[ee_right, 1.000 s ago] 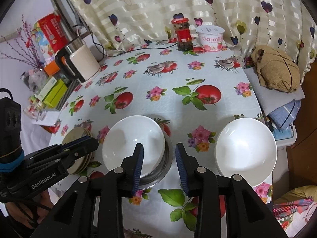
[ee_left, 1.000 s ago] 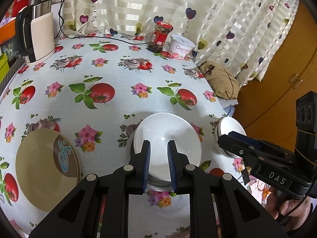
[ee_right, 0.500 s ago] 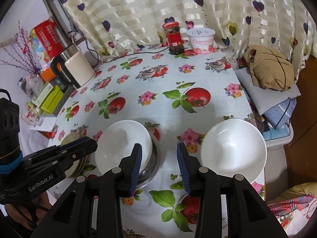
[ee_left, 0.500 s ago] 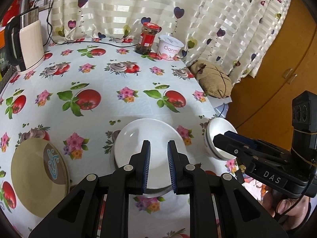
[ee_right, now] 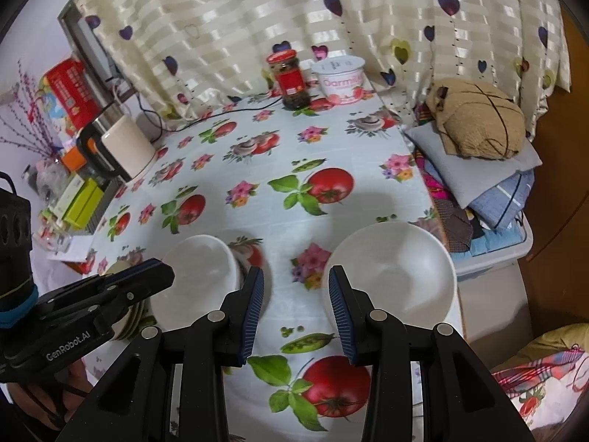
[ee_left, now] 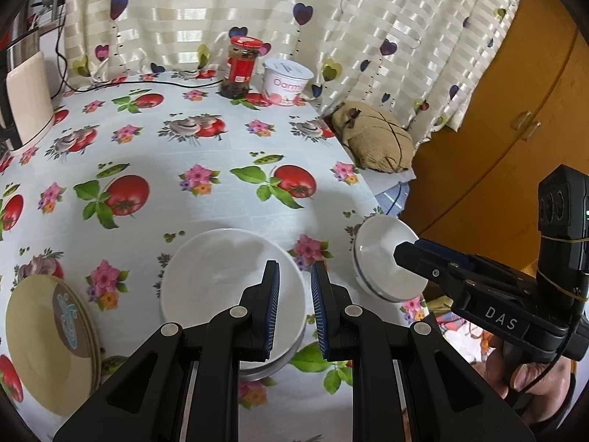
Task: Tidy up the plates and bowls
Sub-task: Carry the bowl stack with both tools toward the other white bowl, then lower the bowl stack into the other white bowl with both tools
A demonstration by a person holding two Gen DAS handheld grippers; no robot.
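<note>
While both grippers hang over it, the tabletop (ee_left: 228, 199) in its tomato-print cloth fills both views. Taking the white bowl (ee_left: 224, 280) near the front edge as landmark: it sits on a stack of grey-rimmed dishes. Left of it lies a pile of tan plates (ee_left: 44, 335); right of it, at the tabletop's corner, stands a second white bowl (ee_right: 390, 276). Well behind it, by the curtain, stand a red-lidded jar (ee_left: 241, 68) and a yogurt tub (ee_left: 287, 81), just beside each other. Left gripper (ee_left: 294, 309) hovers above the landmark bowl's right rim, jaws a narrow gap apart, nothing between them. Right gripper (ee_right: 296, 309) hangs between the two bowls, jaws wider apart, empty, only cloth showing in the gap.
</note>
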